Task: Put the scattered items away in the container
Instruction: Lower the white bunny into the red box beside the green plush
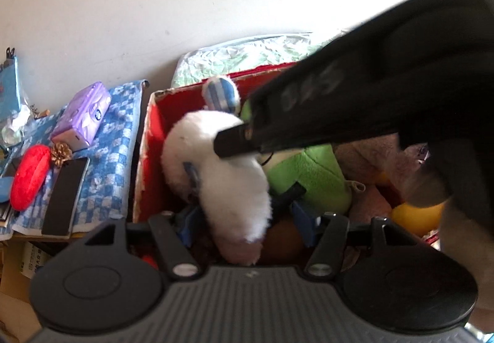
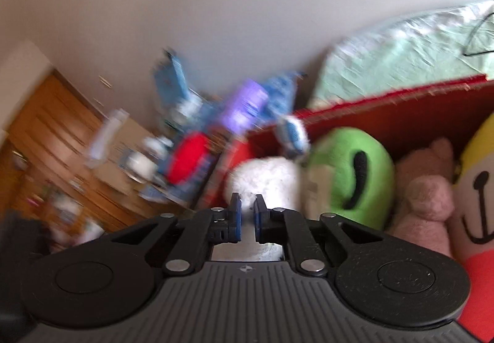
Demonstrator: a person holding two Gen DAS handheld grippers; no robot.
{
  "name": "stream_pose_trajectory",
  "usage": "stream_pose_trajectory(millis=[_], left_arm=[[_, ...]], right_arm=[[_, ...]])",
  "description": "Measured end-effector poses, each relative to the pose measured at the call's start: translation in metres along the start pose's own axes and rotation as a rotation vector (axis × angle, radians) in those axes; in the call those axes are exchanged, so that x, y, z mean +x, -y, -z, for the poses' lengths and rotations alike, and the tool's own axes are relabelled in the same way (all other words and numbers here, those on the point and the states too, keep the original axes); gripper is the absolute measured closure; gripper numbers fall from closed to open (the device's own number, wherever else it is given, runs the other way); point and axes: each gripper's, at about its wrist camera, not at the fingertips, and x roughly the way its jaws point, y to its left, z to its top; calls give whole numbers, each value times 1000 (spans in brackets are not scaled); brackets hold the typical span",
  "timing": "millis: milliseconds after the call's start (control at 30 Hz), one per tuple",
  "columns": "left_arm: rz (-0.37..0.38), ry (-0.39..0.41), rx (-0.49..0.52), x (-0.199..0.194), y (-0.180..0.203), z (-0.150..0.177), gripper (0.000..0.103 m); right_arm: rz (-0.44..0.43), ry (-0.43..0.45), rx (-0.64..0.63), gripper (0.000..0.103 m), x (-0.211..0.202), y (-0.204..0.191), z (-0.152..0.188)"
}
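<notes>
A red cardboard box (image 1: 148,158) holds soft toys: a white plush (image 1: 228,176), a green plush (image 1: 308,176), a pink plush (image 2: 426,195) and a yellow one (image 2: 475,176). My left gripper (image 1: 244,219) is over the box with its blue-padded fingers (image 1: 304,225) spread on either side of the white plush. The right gripper's black body (image 1: 355,108) crosses above it in the left wrist view. My right gripper (image 2: 246,213) has its fingers (image 2: 236,213) nearly together with a narrow gap, and the white plush (image 2: 265,179) lies just beyond them.
Left of the box a blue checked cloth (image 1: 117,133) carries a purple tissue pack (image 1: 83,117), a red cushion (image 1: 31,179), a pine cone (image 1: 60,153) and a dark phone (image 1: 66,198). A pale green bedcover (image 1: 247,56) lies behind the box, below a white wall.
</notes>
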Motion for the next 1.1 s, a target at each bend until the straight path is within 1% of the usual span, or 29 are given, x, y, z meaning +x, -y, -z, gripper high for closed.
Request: stream_pose_trajectory(millis=[67, 100, 133, 167, 233, 333, 400, 433, 500, 533, 600, 700, 767, 833, 933, 1000, 1067, 1100], left_arm=[[3, 1, -2, -1, 1, 0, 41], [3, 3, -2, -1, 1, 0, 41], [2, 3, 0, -2, 2, 0, 40], [2, 3, 1, -3, 3, 1, 40], [0, 1, 2, -3, 4, 1, 39], [4, -3, -2, -4, 3, -1, 39], [10, -4, -10, -6, 2, -1, 41], [12, -6, -17, -8, 0, -2, 41], [19, -7, -33, -14, -3, -2, 41], [24, -4, -41, -14, -9, -2, 41], [41, 3, -54, -18, -15, 0, 41], [114, 12, -72, -26, -19, 2, 41], [147, 5, -74, -25, -18, 4, 41], [155, -10, -76, -19, -15, 4, 41], [164, -22, -84, -14, -15, 2, 41], [163, -29, -74, -13, -12, 1, 41], [166, -35, -71, -9, -15, 2, 41], [166, -40, -67, -9, -15, 1, 40]], right_arm=[[-23, 11, 40, 89, -4, 3, -3], [-22, 19, 39, 87, -7, 2, -4], [-9, 23, 24, 82, -9, -1, -7], [4, 25, 7, 74, -10, -4, -10], [11, 30, -28, 68, -11, -11, -18], [42, -15, -115, 67, 1, -23, -27], [45, -47, -173, 67, 11, -25, -27], [65, -56, -207, 68, 17, -26, -26], [137, -71, -251, 67, 23, -25, -26], [138, -77, -241, 65, 22, -21, -25], [118, -80, -200, 65, 19, -13, -24], [110, -83, -185, 65, 15, -10, -20], [110, -92, -196, 66, 12, -14, -18], [104, -119, -203, 67, 8, -15, -18], [64, -176, -183, 67, 9, -14, -19], [71, -216, -179, 66, 14, -16, -19], [75, -264, -151, 63, 21, -14, -20], [81, -274, -132, 63, 23, -12, -21]])
